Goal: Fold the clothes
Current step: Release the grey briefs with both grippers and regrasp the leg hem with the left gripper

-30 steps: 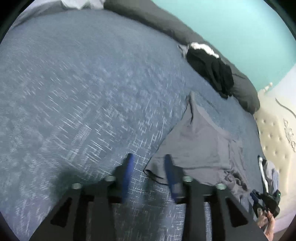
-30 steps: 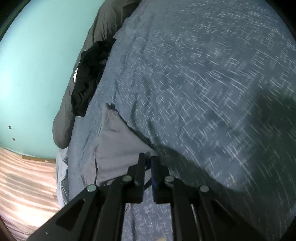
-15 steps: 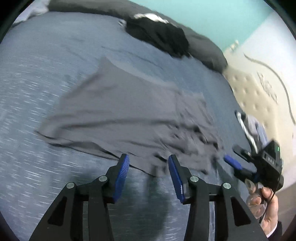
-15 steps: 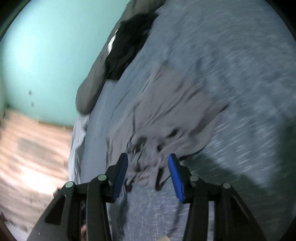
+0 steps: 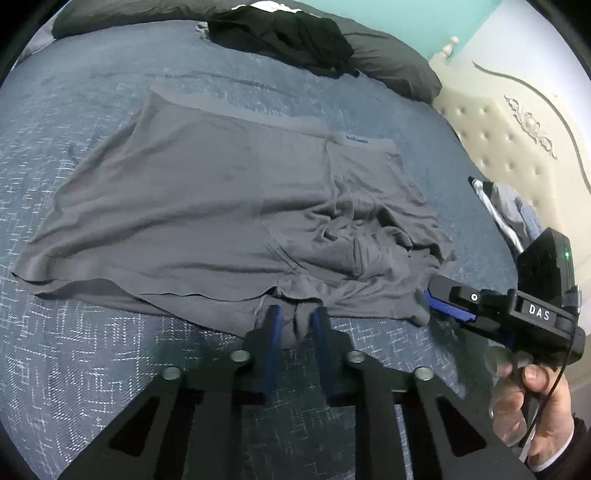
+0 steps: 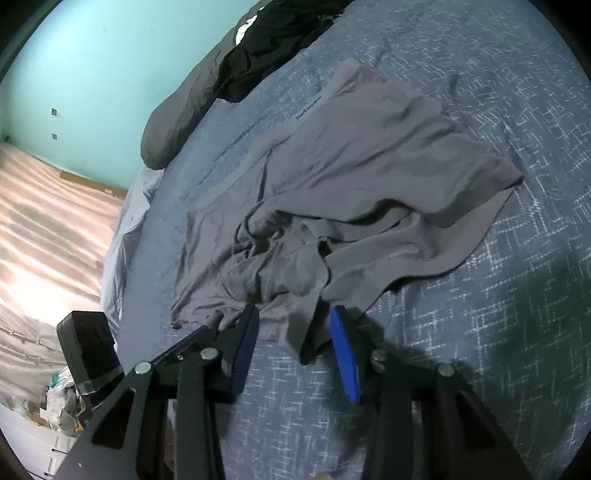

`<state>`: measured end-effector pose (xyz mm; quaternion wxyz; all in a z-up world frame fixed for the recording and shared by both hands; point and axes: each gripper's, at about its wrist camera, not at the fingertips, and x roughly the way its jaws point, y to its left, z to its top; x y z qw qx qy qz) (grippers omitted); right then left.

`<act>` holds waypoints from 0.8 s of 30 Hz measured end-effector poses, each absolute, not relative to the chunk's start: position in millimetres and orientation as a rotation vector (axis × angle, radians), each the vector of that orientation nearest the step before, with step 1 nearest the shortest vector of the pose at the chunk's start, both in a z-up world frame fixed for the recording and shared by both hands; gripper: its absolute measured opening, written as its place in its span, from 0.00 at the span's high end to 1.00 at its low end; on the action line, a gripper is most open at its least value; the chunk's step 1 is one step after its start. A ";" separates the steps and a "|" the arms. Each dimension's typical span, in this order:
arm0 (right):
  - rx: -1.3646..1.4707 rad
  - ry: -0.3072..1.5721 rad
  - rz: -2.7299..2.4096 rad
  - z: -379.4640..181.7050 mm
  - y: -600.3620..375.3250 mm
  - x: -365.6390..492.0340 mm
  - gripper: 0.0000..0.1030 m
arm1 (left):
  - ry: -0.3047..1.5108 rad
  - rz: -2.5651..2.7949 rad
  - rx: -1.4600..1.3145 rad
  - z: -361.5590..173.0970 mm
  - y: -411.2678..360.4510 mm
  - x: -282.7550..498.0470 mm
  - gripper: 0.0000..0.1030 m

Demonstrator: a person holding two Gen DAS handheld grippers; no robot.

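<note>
Grey shorts (image 6: 362,177) rumpled on blue bedspread (image 6: 498,332), right hand-held gripper (image 6: 295,332) closing around hem

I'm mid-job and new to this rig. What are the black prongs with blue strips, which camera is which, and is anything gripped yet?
Each picture looks forward from a handheld two-finger gripper. In the left wrist view, the left gripper is closing on the near hem of the grey shorts, with cloth between its blue pads. The right gripper, held by a hand, is also closing; the hem lies between its pads but is not yet pinched. The shorts lie spread on a blue bedspread, dark clothes beyond.
</note>
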<state>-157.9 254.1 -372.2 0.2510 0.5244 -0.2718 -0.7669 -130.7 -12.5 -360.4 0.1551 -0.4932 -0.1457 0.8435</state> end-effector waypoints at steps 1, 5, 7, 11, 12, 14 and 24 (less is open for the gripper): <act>1.431 -0.742 -2.087 -373.1 254.2 -158.5 0.64 | -0.419 2.411 -1.415 -361.6 -12.8 -130.9 0.92; 1.422 -0.718 -2.071 -374.2 248.2 -156.8 0.75 | -0.443 2.397 -1.409 -363.0 -14.0 -135.0 0.97; 1.413 -0.686 -2.064 -373.3 241.2 -156.6 0.85 | -0.436 2.399 -1.393 -360.5 -14.4 -134.7 0.98; 1.406 -0.631 -2.063 -371.5 230.2 -159.2 0.98 | -0.454 2.388 -1.368 -353.0 -20.8 -129.9 0.98; 1.398 -0.628 -2.059 -369.9 230.0 -158.8 0.99 | -0.461 2.384 -1.363 -351.4 -22.5 -129.1 0.98; 1.379 -0.618 -2.054 -364.7 230.3 -156.9 0.99 | -0.471 2.381 -1.350 -347.1 -28.0 -123.5 0.98; 1.294 -0.598 -1.983 -331.9 239.4 -133.5 0.99 | -0.543 2.366 -1.313 -328.5 -48.4 -92.2 0.98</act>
